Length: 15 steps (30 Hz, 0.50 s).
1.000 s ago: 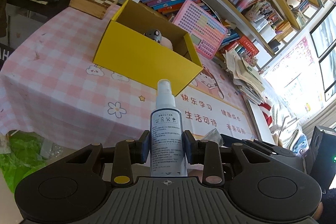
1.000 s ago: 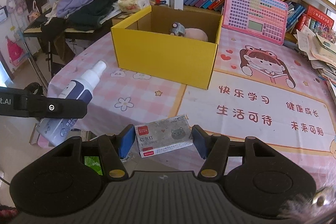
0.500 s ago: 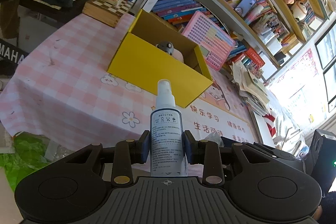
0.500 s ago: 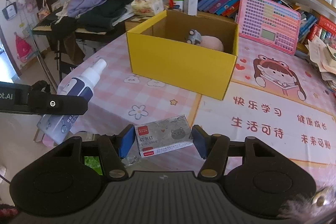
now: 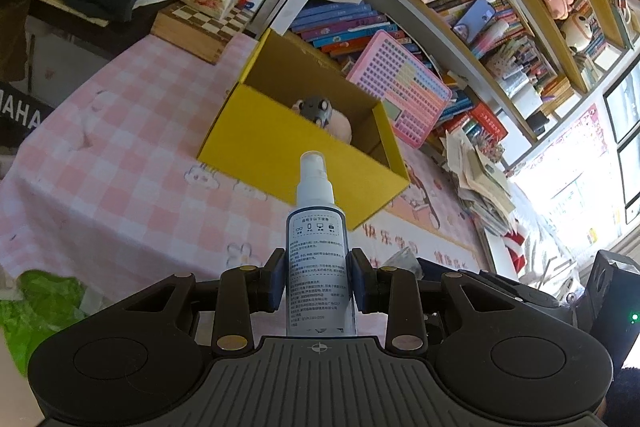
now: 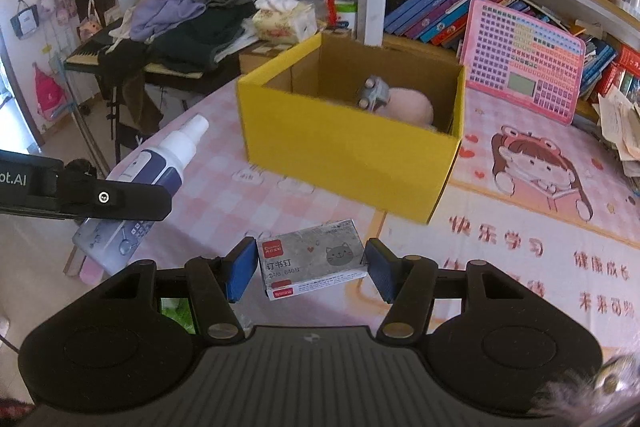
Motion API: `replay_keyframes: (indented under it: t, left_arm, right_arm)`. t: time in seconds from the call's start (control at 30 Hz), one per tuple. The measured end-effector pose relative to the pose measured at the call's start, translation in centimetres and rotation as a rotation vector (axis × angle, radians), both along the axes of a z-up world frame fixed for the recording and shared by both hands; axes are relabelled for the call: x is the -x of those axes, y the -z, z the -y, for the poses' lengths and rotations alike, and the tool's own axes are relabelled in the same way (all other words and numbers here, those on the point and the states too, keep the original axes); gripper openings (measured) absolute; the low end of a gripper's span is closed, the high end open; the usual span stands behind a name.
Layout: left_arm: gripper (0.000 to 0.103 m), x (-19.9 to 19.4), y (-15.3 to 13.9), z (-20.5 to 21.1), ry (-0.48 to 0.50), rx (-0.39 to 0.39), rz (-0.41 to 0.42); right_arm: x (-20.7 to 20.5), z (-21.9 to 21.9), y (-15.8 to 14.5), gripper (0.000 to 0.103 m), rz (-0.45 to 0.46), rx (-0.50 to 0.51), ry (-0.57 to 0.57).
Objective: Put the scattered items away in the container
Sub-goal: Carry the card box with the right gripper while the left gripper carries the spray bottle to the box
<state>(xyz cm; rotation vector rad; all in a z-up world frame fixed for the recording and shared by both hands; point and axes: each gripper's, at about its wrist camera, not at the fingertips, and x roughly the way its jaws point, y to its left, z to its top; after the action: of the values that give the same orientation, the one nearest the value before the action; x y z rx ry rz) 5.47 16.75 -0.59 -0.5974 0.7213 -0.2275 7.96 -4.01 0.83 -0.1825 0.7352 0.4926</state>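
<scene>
My left gripper (image 5: 318, 285) is shut on a white and blue spray bottle (image 5: 318, 251), held upright in the air in front of the open yellow box (image 5: 296, 163). The bottle (image 6: 152, 183) also shows in the right wrist view, clamped by the left gripper's finger. My right gripper (image 6: 310, 269) is shut on a grey staple box (image 6: 312, 263) with a cat picture, held above the table's near edge. The yellow box (image 6: 344, 151) holds a grey toy car (image 6: 374, 93) and a pink plush (image 6: 410, 105).
The box stands on a table with a pink checked cloth (image 6: 224, 195) and a pink printed mat (image 6: 540, 211). A pink toy keyboard (image 6: 524, 61) leans on the bookshelf behind. A tissue box (image 6: 282, 19) and a chessboard box (image 5: 194, 27) sit at the far left.
Both grippers have moved forward and up toward the yellow box with their loads still held. The box looks larger and its inside shows more.
</scene>
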Motion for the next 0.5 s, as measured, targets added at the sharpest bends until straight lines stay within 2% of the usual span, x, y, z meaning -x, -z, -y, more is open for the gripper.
replay_keyframes:
  t: [0.2,0.5]
  left_arm:
    - [0.032,-4.5,-1.2,0.0,-0.018,-0.021,0.039]
    - [0.032,-13.4,-2.3,1.2,-0.036,-0.108,0.062]
  right_arm:
    - [-4.3,0.6,-1.4,0.057,0.041,-0.015,0.015]
    - [-11.6,1.1,-2.9,0.057,0.1,-0.006,-0.015]
